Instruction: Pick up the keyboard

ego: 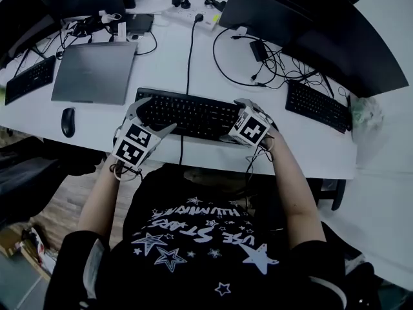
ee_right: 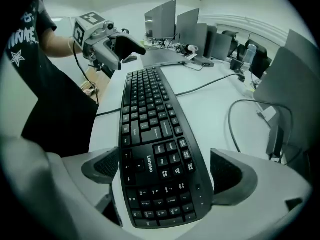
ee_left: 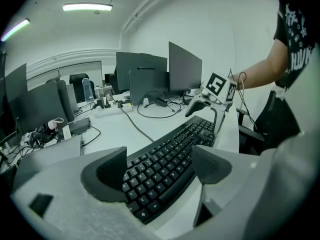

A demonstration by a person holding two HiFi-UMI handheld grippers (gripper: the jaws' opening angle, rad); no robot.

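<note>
Left gripper (ee_left: 160, 168) and right gripper (ee_right: 170, 170) stood released, jaws wide astride opposite ends of the keyboard (ego: 187, 113) lying flat on the desk (ego: 164, 63), apparently to lift it level.

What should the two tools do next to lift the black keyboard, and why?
Probably close both tools. The left tool and right tool each straddle one end of the keyboard, jaws apart, pads seemingly not yet pressing, while it lies flat on the table. Gripping both ends first should let it rise level.
</note>
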